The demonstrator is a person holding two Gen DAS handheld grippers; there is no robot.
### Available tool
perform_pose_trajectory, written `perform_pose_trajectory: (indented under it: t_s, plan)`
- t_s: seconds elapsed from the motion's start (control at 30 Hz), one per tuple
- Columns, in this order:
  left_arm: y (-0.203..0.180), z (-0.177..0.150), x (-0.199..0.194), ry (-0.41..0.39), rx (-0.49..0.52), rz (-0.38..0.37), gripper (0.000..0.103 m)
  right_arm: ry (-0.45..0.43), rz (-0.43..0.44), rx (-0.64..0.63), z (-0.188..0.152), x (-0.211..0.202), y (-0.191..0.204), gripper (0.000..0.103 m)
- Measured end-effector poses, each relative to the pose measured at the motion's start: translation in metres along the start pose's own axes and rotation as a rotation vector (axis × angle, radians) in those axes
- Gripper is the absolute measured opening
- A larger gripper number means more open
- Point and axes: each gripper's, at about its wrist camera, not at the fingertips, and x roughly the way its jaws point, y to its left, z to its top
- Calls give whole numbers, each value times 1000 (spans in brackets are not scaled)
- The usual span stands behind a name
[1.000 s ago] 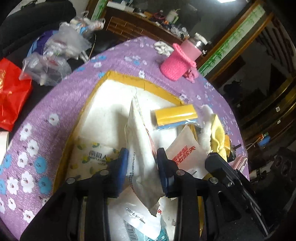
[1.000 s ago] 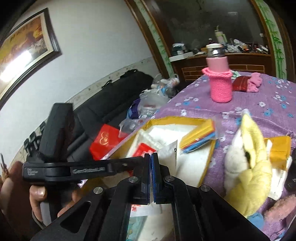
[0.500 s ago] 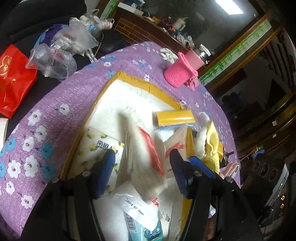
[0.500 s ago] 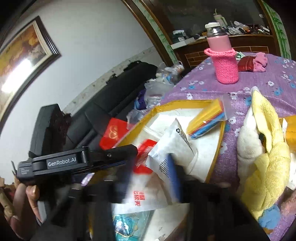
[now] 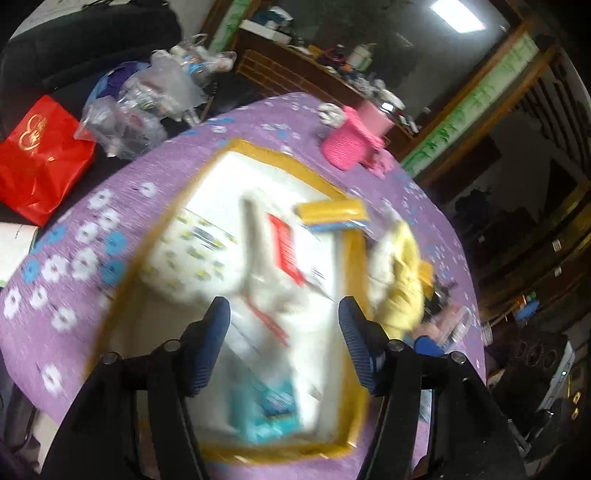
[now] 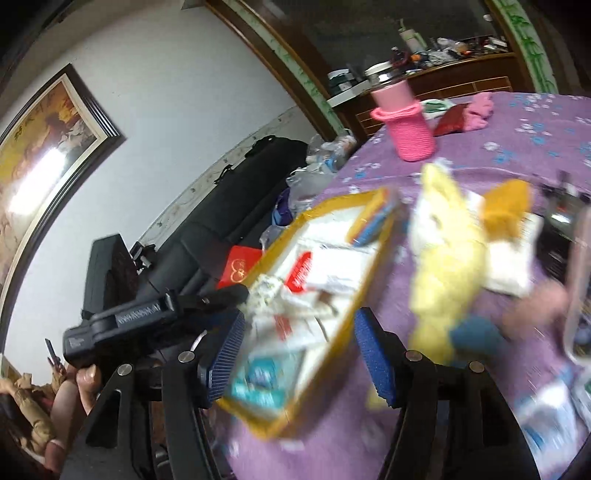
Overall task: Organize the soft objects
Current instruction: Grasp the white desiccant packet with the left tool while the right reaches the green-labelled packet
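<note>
Fingers (image 5: 216, 332) of both grippers spread, empty; R opening, over yellow-rimmed tray (image 6: 334, 325) edge.

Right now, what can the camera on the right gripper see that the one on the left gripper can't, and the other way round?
Only the right wrist view shows the framed picture on the white wall, the left gripper's black body with a hand under it, and the right gripper, its jaws opening with nothing pinched.

Only the left wrist view shows the ceiling light and the left gripper, open and empty.

Both show the yellow-rimmed tray of packets, the pink bottle, the yellow plush toy, the red bag and the purple tablecloth.
</note>
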Motion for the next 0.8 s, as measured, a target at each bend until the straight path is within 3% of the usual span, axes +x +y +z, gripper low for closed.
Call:
perform_pose_trajectory:
  t_s: [0.13, 0.27, 0.47, 0.63, 0.8]
  plan:
    - [-39, -21, -6, 15, 87, -48, 60, -29, -32, 20, -22, -47, -14, 67]
    - [-80, -47, 3, 91, 195, -111, 60, -74, -72, 71, -39, -89, -34, 73]
    - [-126, -81, 15, 157, 333, -133, 60, -113, -155, 102, -56, -140, -66, 75]
    - [-139, -93, 21, 183, 361, -126, 60, -152, -222, 162, -62, -178, -91, 75]
    - [-147, -101, 27, 201, 377, -126, 60, -133, -306, 225, -58, -185, -108, 75]
